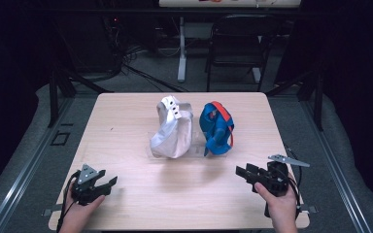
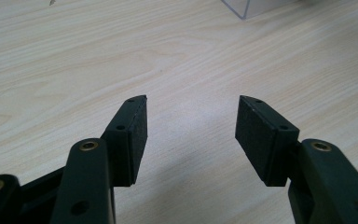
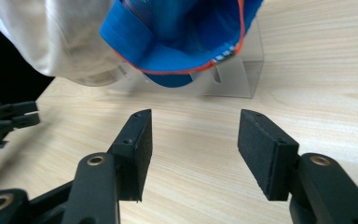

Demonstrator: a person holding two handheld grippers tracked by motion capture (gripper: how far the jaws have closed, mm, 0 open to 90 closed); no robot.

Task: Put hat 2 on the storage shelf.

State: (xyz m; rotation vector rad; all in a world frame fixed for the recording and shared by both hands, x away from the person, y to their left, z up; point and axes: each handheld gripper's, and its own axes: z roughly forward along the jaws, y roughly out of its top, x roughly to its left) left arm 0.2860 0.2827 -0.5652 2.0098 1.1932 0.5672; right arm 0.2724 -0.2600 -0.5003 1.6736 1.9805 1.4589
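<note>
Two caps sit on a clear plastic stand (image 1: pixel 194 145) in the middle of the wooden table (image 1: pixel 126 121). The pale beige cap (image 1: pixel 171 131) is on the left and the blue cap with orange trim (image 1: pixel 217 128) on the right. My left gripper (image 1: pixel 108 182) rests near the front left corner, open, over bare wood (image 2: pixel 191 116). My right gripper (image 1: pixel 241 171) is near the front right, open with nothing between its pads (image 3: pixel 193 126). It faces the blue cap (image 3: pixel 177 37), the beige cap (image 3: pixel 65 42) and the stand (image 3: pixel 242 77). The left gripper (image 3: pixel 9 119) shows at the far left of the right gripper view.
A corner of the clear stand (image 2: pixel 249 7) shows at the top of the left gripper view. Behind the table stand a black folding chair (image 1: pixel 238 43) and a white desk leg (image 1: pixel 181 53), with cables on the floor. Metal rails run along both sides of the table.
</note>
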